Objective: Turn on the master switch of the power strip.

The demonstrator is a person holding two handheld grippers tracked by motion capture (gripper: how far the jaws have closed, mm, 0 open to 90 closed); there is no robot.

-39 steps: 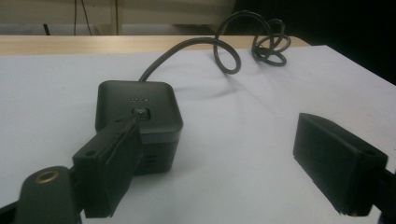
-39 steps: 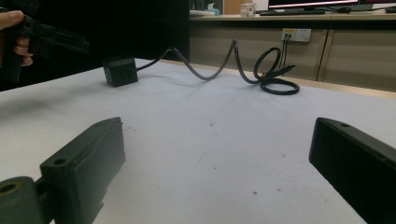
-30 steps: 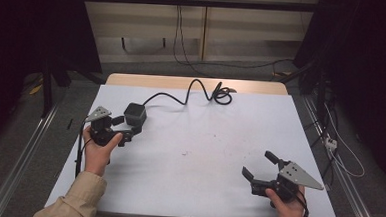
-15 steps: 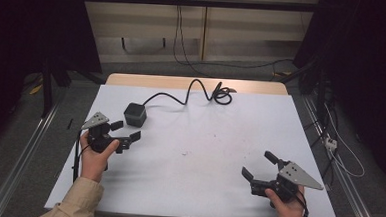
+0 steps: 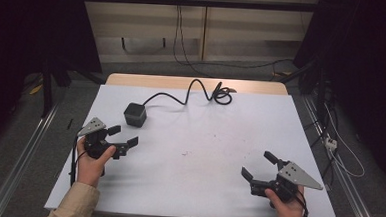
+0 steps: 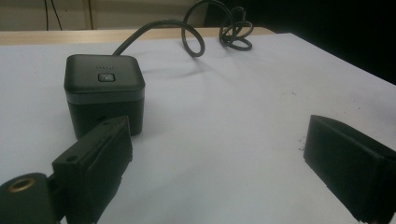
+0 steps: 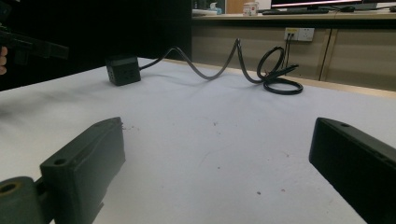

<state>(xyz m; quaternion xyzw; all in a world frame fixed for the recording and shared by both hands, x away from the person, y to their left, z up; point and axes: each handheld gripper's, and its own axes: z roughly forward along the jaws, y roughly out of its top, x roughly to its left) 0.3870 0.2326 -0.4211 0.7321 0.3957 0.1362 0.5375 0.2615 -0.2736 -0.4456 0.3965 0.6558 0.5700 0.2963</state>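
High view, left gripper (image 5: 123, 136) near cube (image 5: 135, 114)

In the left gripper view, the left jaw covers the bottom corner, at about 7 o'clock, of the black cube (image 6: 104, 93). The small mark beside the cube's top button is too tiny to read. Its cable (image 6: 196, 32) is cut off at 12 o'clock by the top edge. In the right gripper view, the left gripper (image 7: 32, 45) is cut off at 9 o'clock and looks dark and blurry.
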